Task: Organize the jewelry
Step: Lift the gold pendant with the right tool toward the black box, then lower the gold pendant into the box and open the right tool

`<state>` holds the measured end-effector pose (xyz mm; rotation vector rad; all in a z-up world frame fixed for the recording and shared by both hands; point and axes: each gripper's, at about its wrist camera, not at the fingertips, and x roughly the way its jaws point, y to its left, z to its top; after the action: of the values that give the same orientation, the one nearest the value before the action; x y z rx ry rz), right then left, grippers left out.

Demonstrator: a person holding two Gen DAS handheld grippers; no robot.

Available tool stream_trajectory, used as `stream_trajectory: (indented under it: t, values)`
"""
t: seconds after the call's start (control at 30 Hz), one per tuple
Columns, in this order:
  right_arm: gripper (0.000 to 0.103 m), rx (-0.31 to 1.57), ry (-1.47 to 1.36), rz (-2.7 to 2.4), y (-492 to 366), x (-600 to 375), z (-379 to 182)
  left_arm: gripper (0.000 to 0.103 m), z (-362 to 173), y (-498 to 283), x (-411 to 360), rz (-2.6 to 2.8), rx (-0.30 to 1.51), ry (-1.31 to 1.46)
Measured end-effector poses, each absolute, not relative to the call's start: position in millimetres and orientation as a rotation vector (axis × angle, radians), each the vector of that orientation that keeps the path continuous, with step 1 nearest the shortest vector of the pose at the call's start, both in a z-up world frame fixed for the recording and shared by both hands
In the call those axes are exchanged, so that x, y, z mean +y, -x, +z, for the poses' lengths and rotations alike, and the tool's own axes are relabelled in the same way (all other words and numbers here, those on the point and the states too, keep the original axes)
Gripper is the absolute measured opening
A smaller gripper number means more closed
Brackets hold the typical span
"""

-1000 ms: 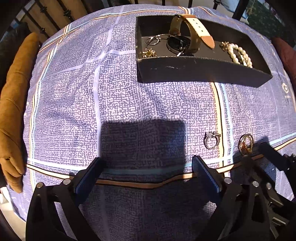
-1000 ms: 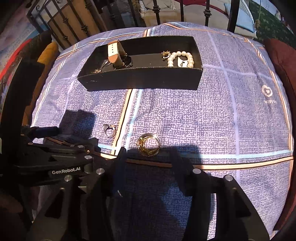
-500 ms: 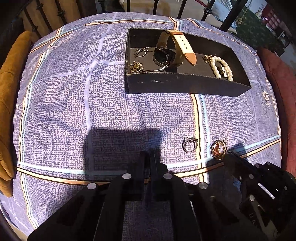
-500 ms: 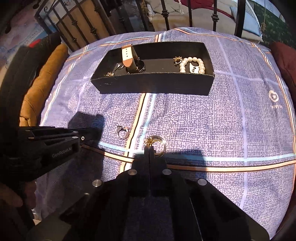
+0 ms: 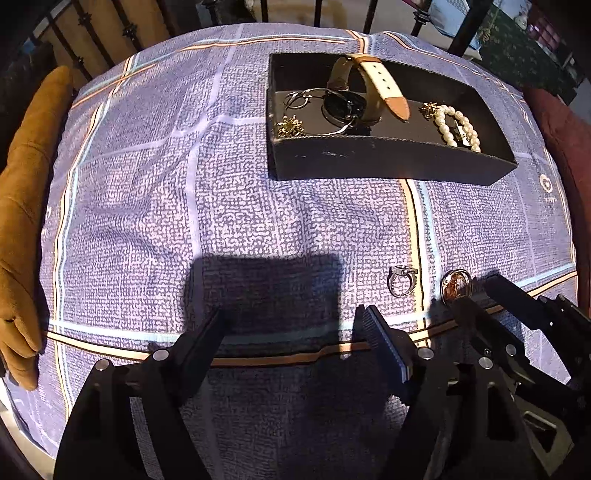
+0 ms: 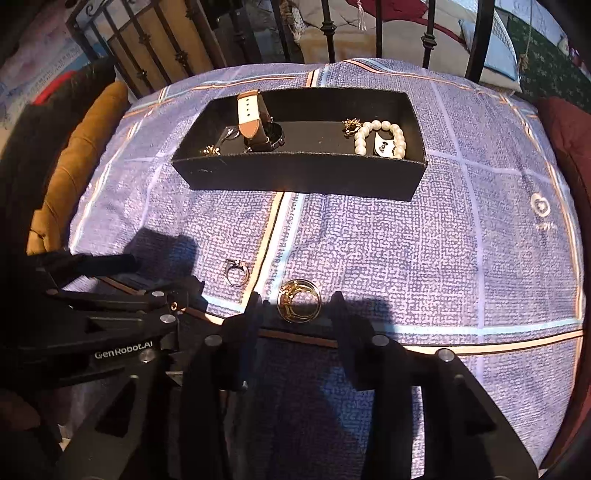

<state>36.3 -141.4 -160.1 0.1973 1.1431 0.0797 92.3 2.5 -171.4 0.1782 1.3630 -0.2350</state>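
The gold ring lies on the checked blue bedspread near its front edge, just ahead of my right gripper, whose jaws are opening with nothing pinched. A silver ring sits just left of it. My left gripper is opening too, over bare cloth. Toward the far edge stands the black tray with a watch and pearl bracelet. Iron bedrails stand behind.

— What are those tools like?
— Both grippers are matte black, angular, dotted with silver screws.
— Any markings?
— White "GenRobot.AI" lettering on one.
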Motion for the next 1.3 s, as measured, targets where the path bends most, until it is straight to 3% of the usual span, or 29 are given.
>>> stream_trajectory:
  t: [0.13, 0.2, 0.23, 0.3, 0.47, 0.53, 0.8, 1.03, 1.3]
  values:
    - [0.037, 1.157, -0.21, 0.106, -41, -139, -167, 0.073, -174, -93, 7, -0.226, 1.362, -0.187]
    - [0.026, 1.157, -0.188, 0.084, -41, -138, -172, 0.073, -176, -94, 5, -0.223, 1.358, -0.202]
    - [0.014, 1.157, -0.181, 0.083, -40, -138, -172, 0.071, -177, -95, 5, -0.224, 1.354, -0.207]
    - [0.014, 1.161, -0.226, 0.1, -40, -142, -171, 0.063, -176, -96, 3, -0.231, 1.344, -0.21]
    - [0.014, 1.13, -0.26, 0.101, -34, -148, -157, 0.026, -166, -95, 6, -0.273, 1.355, -0.151]
    - [0.014, 1.123, -0.262, 0.099, -33, -149, -152, 0.021, -164, -96, 3, -0.292, 1.365, -0.14]
    - [0.014, 1.114, -0.27, 0.096, -32, -152, -142, 0.019, -150, -94, -11, -0.315, 1.35, -0.131]
    - [0.014, 1.079, -0.26, 0.095, -35, -153, -127, 0.006, -134, -105, -22, -0.333, 1.321, -0.135]
    - [0.014, 1.002, -0.261, 0.081, -51, -162, -96, 0.003, -114, -117, -33, -0.341, 1.281, -0.157]
